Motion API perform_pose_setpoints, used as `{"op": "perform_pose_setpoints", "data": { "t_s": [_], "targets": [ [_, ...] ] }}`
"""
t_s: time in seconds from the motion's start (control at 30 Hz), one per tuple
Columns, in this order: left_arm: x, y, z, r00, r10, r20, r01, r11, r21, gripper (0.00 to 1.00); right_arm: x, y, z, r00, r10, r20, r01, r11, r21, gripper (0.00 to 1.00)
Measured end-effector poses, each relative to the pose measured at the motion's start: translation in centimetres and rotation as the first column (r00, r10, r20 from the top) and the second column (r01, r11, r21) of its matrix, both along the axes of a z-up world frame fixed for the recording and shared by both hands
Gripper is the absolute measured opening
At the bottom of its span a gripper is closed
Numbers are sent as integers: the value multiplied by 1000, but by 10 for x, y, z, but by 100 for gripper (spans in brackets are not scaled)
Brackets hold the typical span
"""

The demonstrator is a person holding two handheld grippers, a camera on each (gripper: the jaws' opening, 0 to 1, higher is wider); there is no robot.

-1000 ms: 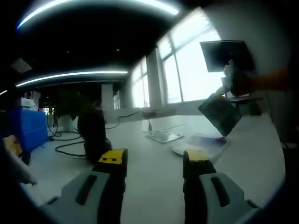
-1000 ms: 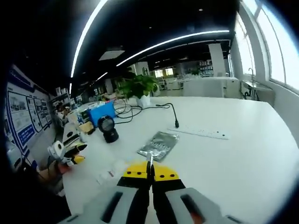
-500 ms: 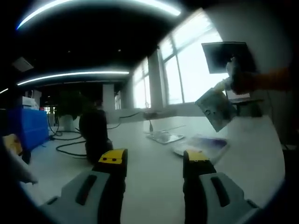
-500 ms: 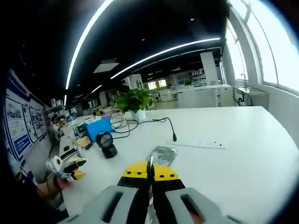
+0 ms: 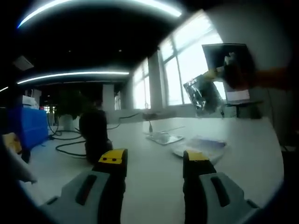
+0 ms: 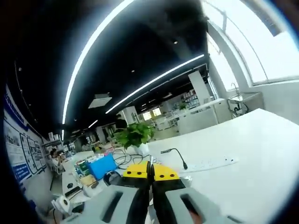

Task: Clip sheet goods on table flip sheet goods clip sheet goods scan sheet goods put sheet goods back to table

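Holding a shiny, crinkly flat packet (image 5: 202, 94) pinched tight, right hand-held gripper (image 6: 150, 171) now lifted higher above the smooth white table (image 5: 154, 168), left hand-held gripper (image 5: 155, 162) wide open, holding nothing

Bare white surface (image 5: 154, 177) lies ahead of the left jaws; a black scanner (image 5: 95, 135) and flat packets (image 5: 198, 145) stand farther on.
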State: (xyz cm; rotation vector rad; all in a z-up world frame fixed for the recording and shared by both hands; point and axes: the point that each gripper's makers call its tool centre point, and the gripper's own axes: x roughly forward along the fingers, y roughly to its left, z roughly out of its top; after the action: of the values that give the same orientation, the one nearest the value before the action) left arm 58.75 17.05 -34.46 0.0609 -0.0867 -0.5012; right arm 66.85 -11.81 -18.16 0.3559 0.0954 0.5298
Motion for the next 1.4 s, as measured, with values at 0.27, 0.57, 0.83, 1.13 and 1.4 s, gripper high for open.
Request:
{"op": "perform_pose_setpoints", "data": {
  "t_s": [0.27,0.57,0.83,1.13,1.4],
  "targets": [
    [0,0,0,1000,-2,-2,2,1000,-5,40,14,14,7,999,-33,26,33,999,17,0],
    [0,1,-2,1000,1,-5,-1,1000,-1,40,31,40,15,993,-62,105,62,998,-3,0],
    [-1,0,-3,1000,2,-5,-2,1000,10,40,39,66,19,985,-61,164,62,998,-2,0],
    [0,1,-2,1000,7,-5,-7,1000,7,40,59,93,18,973,-71,219,76,997,-15,0],
    [0,3,-1,1000,10,-2,-10,1000,-6,40,70,109,11,970,-84,227,86,996,0,0]
  ]
}}
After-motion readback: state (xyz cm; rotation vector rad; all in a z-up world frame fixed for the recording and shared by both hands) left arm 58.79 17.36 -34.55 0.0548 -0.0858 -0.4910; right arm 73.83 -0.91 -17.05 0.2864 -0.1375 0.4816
